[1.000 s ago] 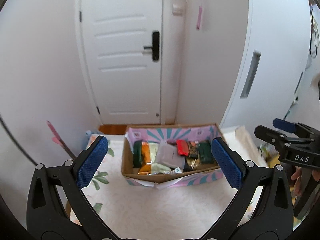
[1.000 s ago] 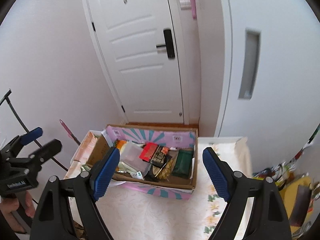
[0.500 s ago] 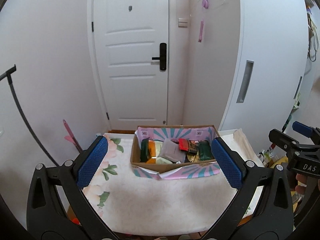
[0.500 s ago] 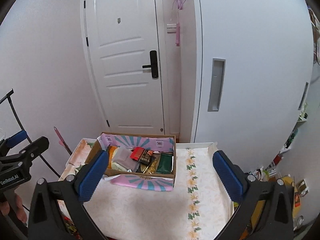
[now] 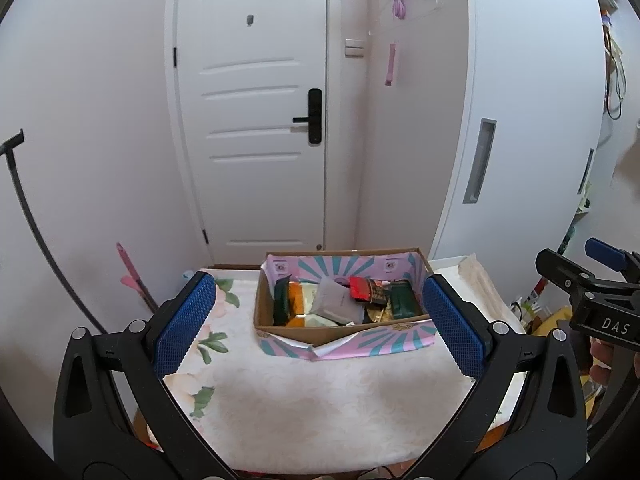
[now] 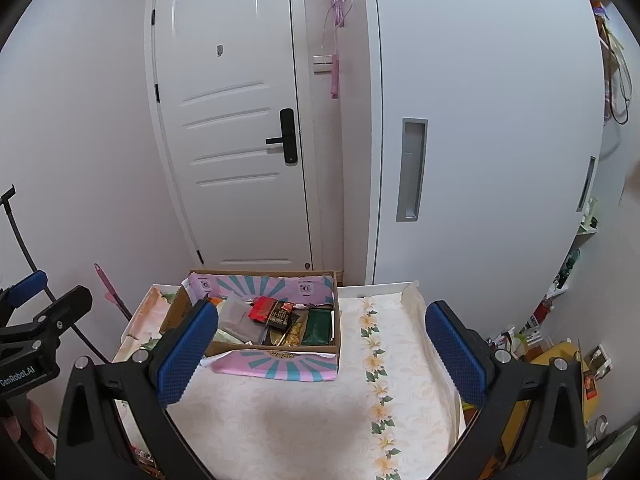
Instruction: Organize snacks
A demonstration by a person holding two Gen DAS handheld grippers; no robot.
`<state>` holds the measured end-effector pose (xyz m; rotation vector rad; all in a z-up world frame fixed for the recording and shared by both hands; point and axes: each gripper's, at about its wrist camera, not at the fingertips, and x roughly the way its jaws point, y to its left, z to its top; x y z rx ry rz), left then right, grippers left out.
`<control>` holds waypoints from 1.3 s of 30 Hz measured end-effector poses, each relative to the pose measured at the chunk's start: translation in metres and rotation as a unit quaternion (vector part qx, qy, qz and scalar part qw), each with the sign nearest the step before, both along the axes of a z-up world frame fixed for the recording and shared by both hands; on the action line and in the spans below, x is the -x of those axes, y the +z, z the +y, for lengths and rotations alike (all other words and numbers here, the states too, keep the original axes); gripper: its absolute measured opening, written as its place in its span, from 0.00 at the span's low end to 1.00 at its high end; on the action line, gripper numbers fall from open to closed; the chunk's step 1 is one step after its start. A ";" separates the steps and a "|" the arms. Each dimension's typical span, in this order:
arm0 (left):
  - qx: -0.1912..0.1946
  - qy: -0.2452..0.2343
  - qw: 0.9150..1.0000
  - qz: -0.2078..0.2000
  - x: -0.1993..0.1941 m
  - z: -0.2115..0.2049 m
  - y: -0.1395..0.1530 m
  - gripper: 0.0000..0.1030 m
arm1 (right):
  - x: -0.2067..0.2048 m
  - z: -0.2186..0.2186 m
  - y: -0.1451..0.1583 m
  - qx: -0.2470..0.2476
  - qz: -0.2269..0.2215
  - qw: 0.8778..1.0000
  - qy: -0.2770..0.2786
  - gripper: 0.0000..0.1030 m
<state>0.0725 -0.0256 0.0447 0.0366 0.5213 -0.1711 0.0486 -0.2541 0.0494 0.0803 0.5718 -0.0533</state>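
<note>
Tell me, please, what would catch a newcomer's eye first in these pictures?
Probably the cardboard box of bright snack packets on the floral tablecloth, beneath the white door. The left gripper and the right gripper frame it, both open and empty.

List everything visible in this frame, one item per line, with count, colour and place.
cardboard box: one, brown with pink-teal paper, far part of the table.
snack packets: several, red, dark green, orange, grey, gold, inside the box.
tablecloth: one, cream with flowers, over the table.
door: one, white with a black handle, behind the table.
sliding panel: one, white, right of the door.
pink cord: one, hanging on the wall beside the door.
left gripper: one, black with blue pads, open, above the near table.
right gripper: one, same colours, open, empty.
</note>
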 end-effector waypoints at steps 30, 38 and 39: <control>0.007 0.014 1.000 -0.001 0.000 0.003 0.000 1.00 | -0.005 0.013 0.005 0.008 -0.003 1.000 0.008 1.00; 0.007 0.013 1.000 -0.001 0.000 0.003 0.000 1.00 | -0.004 0.013 0.004 0.008 -0.002 1.000 0.005 1.00; 0.007 0.013 1.000 -0.001 0.000 0.003 0.000 1.00 | -0.004 0.013 0.004 0.008 -0.001 1.000 0.006 1.00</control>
